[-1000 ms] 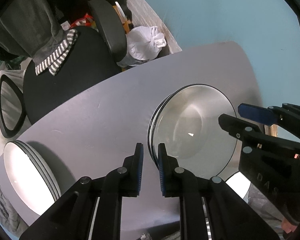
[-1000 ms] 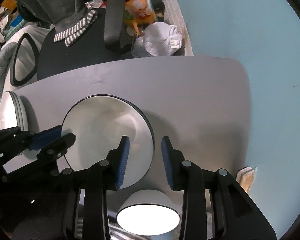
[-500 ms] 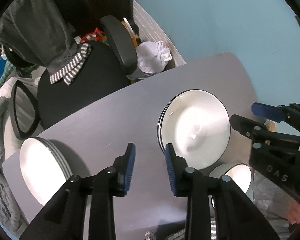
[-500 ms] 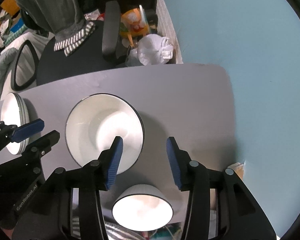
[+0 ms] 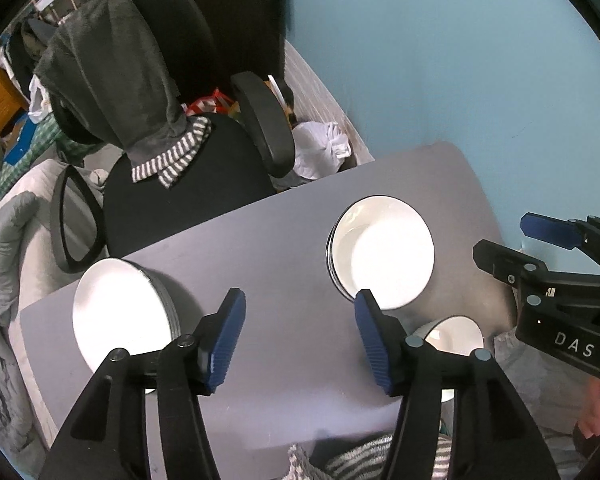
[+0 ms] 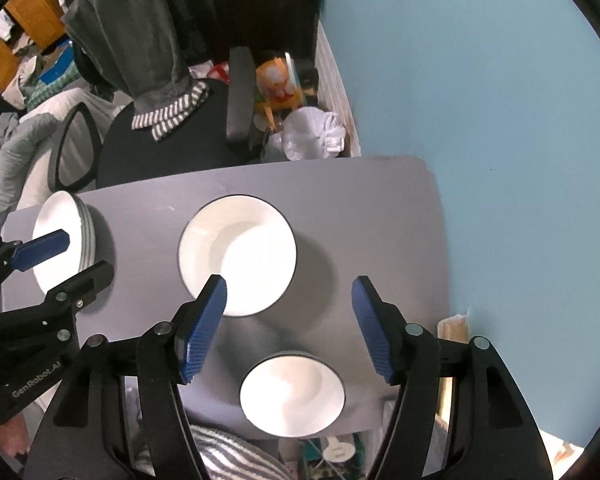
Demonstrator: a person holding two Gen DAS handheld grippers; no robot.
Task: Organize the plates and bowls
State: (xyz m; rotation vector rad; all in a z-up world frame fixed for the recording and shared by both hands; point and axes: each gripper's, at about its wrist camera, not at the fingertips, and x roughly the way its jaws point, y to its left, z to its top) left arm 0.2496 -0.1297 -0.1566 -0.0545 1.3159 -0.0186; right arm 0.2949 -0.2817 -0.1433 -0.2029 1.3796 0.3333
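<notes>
A stack of white black-rimmed plates (image 5: 382, 254) lies on the grey table (image 5: 276, 248); it also shows in the right wrist view (image 6: 238, 254). A stack of grey-sided white plates (image 5: 122, 314) sits at the table's left end (image 6: 64, 236). A white bowl (image 6: 292, 394) stands at the near edge (image 5: 456, 338). My left gripper (image 5: 300, 340) is open and empty, held above the table between the two stacks. My right gripper (image 6: 288, 324) is open and empty above the bowl and the black-rimmed stack.
A black office chair (image 5: 188, 176) with a grey garment over its back stands beyond the table. A blue wall (image 6: 500, 120) runs along the right. A white bag (image 6: 312, 138) and clutter lie on the floor behind. Striped cloth (image 6: 228, 460) lies at the near edge.
Both grippers have opened wide and lifted up and back from the black-rimmed plate stack, which now lies flat on the table. More of the table and chair is in view.
</notes>
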